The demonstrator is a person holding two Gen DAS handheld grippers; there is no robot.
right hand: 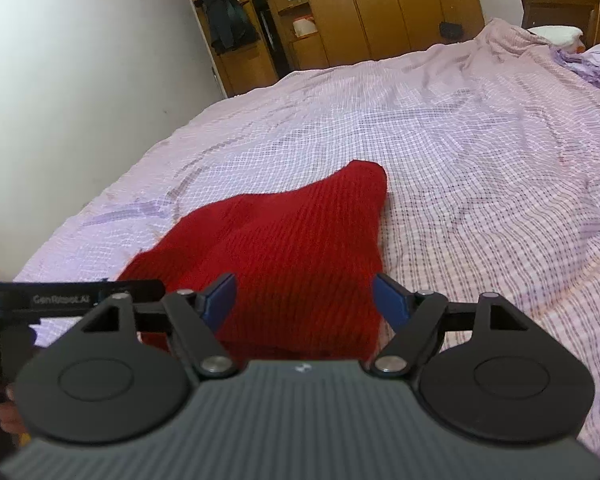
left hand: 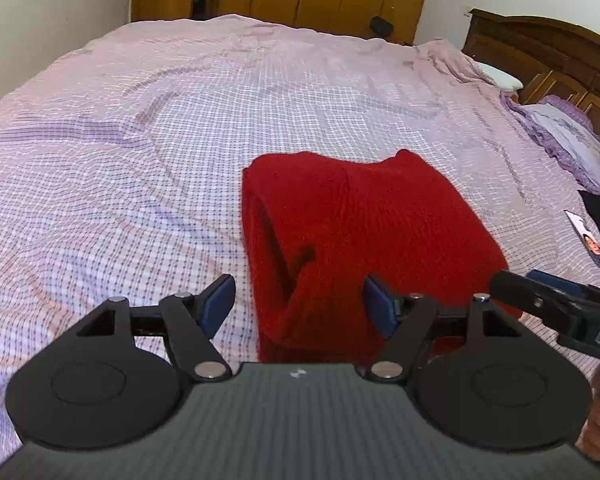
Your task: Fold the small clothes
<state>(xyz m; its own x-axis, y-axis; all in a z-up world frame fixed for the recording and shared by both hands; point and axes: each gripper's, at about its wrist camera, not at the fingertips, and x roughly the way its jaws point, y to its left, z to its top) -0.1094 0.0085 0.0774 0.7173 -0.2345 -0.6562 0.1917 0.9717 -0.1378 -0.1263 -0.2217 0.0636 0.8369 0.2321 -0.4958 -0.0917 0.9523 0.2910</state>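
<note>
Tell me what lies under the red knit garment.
The red knit garment rests folded on the pink checked bedsheet, which shows all around it. Anything between them is covered; its inner layers are hidden too.

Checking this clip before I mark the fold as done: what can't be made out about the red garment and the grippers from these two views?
- Garment near edge: both views, hidden behind the gripper bodies.
- Whether pads touch cloth: left gripper and right gripper stand open, but contact underneath is hidden and blurred.
- Layers in the fold: only the side opening shows in the left view.
- Card at the bed's edge: left view, too small to read.
</note>
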